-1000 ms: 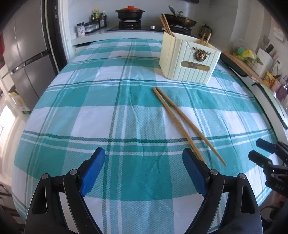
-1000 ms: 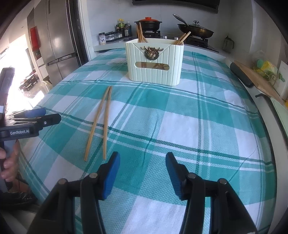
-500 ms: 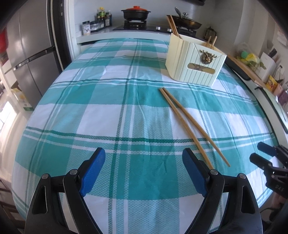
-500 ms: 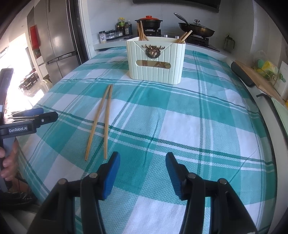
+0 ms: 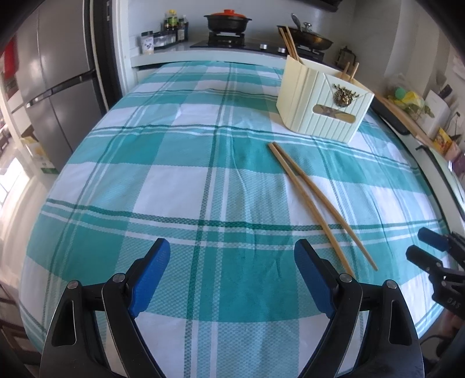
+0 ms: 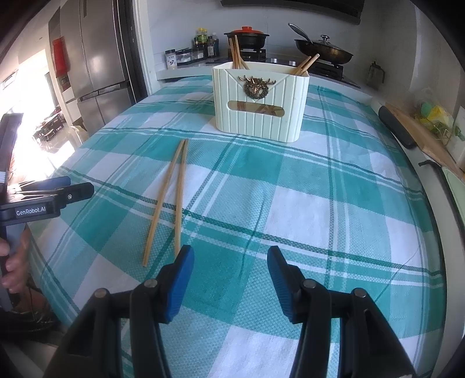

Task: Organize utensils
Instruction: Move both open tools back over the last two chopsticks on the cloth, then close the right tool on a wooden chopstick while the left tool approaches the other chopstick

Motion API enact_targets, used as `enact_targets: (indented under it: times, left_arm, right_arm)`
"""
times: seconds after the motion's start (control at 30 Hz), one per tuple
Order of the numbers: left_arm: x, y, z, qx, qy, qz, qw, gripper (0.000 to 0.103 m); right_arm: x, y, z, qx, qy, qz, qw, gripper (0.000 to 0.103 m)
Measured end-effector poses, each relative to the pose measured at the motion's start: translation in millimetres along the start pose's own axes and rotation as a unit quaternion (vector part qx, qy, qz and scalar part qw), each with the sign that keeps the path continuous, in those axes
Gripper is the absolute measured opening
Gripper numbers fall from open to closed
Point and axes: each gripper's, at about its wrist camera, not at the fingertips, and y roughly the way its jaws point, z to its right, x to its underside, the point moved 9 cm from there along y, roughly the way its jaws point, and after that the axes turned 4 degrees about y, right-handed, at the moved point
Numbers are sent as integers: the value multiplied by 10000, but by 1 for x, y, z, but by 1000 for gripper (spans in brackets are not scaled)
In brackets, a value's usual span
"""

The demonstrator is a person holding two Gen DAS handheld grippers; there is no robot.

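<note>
Two wooden chopsticks (image 5: 314,200) lie side by side on the teal plaid tablecloth (image 5: 174,180); they also show in the right wrist view (image 6: 168,197). A cream utensil holder (image 5: 322,101) with a brass stag emblem stands beyond them, with several chopsticks in it; the right wrist view shows it too (image 6: 258,101). My left gripper (image 5: 232,276) is open and empty, left of the chopsticks' near ends. My right gripper (image 6: 229,279) is open and empty, right of the chopsticks' near ends.
A steel fridge (image 5: 52,87) stands to the left. A stove with a red-lidded pot (image 5: 228,21) and a wok (image 6: 322,49) sits behind the table. A cutting board (image 6: 421,136) and clutter lie along the right counter.
The left gripper has shifted slightly left and forward, so the holder and chopsticks sit further right in its view. The right gripper has barely moved. Both stay open.
</note>
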Motion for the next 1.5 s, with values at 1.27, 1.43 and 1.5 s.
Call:
enact_targets:
  times: [1.27, 1.43, 1.5]
  left_arm:
    - [9, -2, -12, -3, -175, -69, 9998, 88]
    - [10, 1, 0, 73, -26, -108, 9999, 88]
    - [10, 8, 6, 190, 1, -184, 9997, 88]
  right_arm:
    - [-34, 92, -25, -277, -125, -753, 9967, 7]
    - [1, 58, 28, 274, 551, -721, 9955, 7]
    - [16, 46, 34, 295, 614, -768, 9947, 7]
